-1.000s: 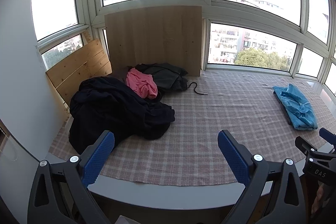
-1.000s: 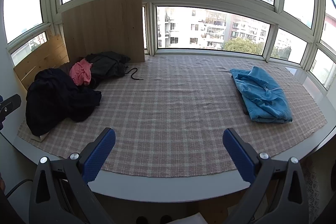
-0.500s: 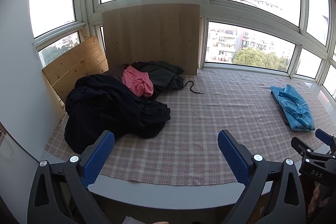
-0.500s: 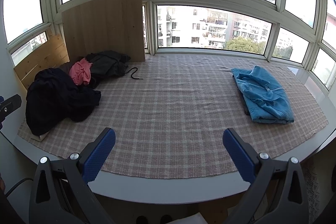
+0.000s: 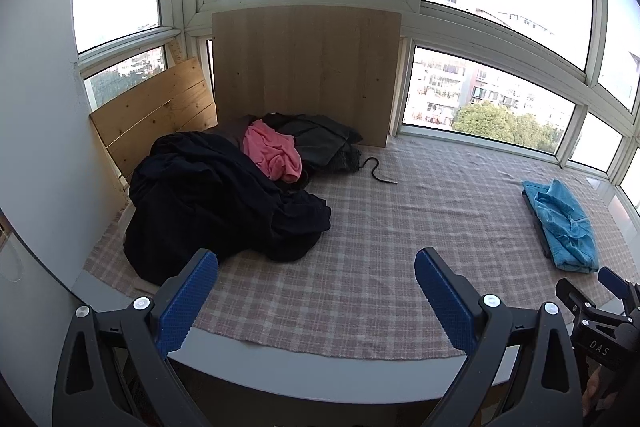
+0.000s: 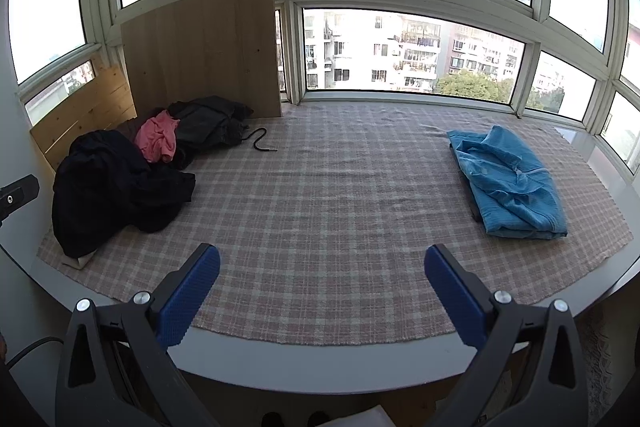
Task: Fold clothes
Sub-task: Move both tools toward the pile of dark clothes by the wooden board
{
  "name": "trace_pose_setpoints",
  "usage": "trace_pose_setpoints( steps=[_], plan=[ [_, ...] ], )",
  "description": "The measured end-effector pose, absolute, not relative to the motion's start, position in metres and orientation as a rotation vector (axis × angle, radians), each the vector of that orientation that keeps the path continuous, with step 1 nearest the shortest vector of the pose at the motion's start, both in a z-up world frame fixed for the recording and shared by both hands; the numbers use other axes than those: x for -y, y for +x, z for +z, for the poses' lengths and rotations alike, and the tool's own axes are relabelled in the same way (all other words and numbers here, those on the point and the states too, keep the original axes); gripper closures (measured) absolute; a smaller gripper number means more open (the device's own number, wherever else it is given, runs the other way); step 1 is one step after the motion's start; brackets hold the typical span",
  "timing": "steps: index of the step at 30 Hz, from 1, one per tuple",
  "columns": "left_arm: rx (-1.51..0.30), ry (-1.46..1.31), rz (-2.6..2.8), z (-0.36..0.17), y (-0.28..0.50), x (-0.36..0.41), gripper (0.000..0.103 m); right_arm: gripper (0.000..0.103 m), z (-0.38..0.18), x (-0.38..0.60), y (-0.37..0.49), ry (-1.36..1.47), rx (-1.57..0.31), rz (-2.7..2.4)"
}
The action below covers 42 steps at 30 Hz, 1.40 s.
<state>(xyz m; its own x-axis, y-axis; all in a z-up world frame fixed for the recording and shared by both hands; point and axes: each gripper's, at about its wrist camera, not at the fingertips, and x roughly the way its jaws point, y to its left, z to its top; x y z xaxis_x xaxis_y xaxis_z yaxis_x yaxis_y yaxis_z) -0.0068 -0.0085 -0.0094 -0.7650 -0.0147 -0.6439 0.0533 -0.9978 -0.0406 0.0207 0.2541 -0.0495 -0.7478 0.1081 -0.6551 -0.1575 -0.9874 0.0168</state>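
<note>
A heap of unfolded clothes lies at the left end of the plaid-covered sill: a large black garment (image 5: 216,203) (image 6: 116,187), a pink one (image 5: 272,153) (image 6: 158,139) and a dark grey one (image 5: 316,143) (image 6: 208,123) with a black cord (image 5: 378,171). A folded blue garment (image 5: 560,223) (image 6: 508,179) lies at the right end. My left gripper (image 5: 316,287) is open and empty, held in front of the sill near the black garment. My right gripper (image 6: 322,287) is open and empty before the sill's middle.
The plaid cloth (image 6: 328,195) covers a curved window sill with a white front edge (image 6: 320,363). Two wooden boards (image 5: 304,71) (image 5: 156,115) lean against the windows behind the heap. The right gripper's body shows at the lower right of the left wrist view (image 5: 600,319).
The left wrist view has shifted: the clothes heap sits a little more to the right and nearer. The right wrist view has barely changed. Both grippers remain open.
</note>
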Motion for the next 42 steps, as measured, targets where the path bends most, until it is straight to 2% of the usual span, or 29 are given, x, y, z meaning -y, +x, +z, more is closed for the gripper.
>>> trace_pose_setpoints(
  steps=[7,16,22,42],
  plan=[
    [-0.176,1.080,-2.885,-0.016,-0.010,0.011,0.005,0.000,-0.054,-0.261,0.012,-1.071,-0.112,2.830],
    [-0.147,1.073,-2.844,-0.019,-0.014,0.001,0.005,0.000,-0.058,-0.273,-0.004,-1.096,-0.101,2.906],
    [-0.124,1.050,-2.816,-0.023,-0.016,-0.011,0.005,0.000,-0.061,-0.283,-0.013,-1.100,-0.025,2.882],
    [-0.119,1.004,-2.692,-0.031,-0.016,-0.023,0.005,0.000,-0.071,-0.281,-0.053,-1.240,-0.070,3.069]
  ],
)
